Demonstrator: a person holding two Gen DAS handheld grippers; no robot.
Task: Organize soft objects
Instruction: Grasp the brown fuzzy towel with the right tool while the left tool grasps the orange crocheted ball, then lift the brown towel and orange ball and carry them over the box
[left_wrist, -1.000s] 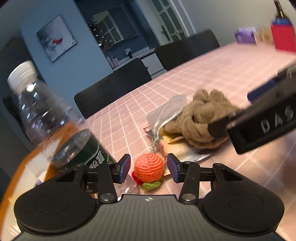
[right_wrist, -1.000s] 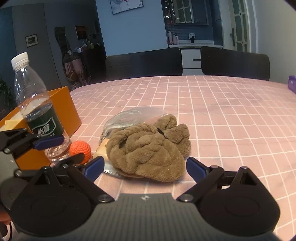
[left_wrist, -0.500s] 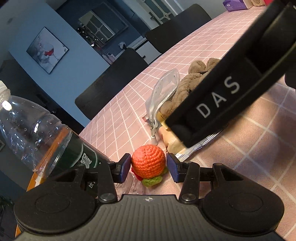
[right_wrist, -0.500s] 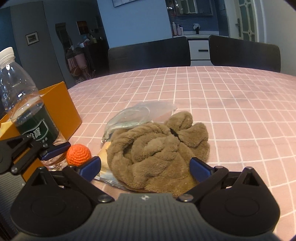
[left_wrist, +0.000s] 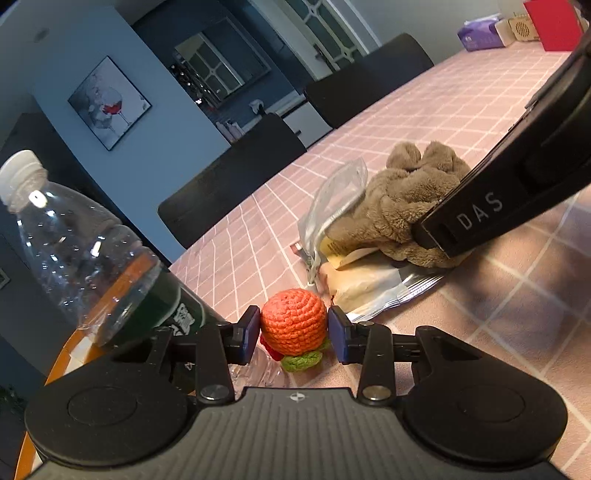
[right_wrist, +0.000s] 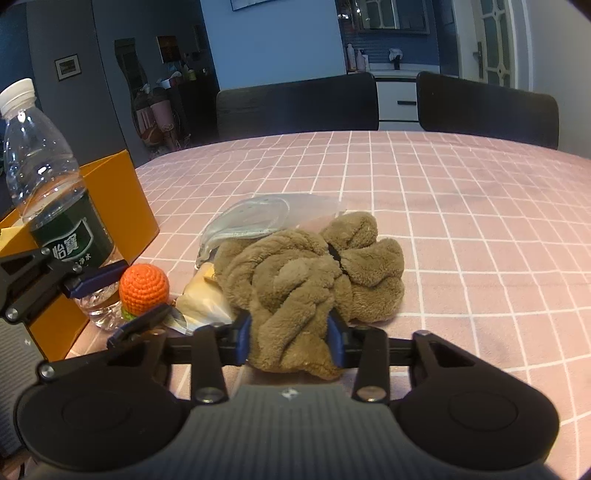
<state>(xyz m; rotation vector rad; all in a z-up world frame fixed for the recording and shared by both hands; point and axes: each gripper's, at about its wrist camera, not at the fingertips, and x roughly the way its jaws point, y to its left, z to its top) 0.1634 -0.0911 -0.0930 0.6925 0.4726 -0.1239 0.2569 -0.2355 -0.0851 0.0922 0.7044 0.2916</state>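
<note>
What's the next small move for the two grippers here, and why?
Probably finish both squeezes, then lift. The left gripper is closing with its pads at the sides of the orange crochet ball; the right gripper is closing with its pads sunk into the brown plush cloth. Both soft items lie on the table beside the orange box, the likely destination.

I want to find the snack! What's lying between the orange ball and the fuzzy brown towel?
A snack packet and a clear plastic bag lie between the orange ball and the towel, clearest in the right wrist view.
</note>
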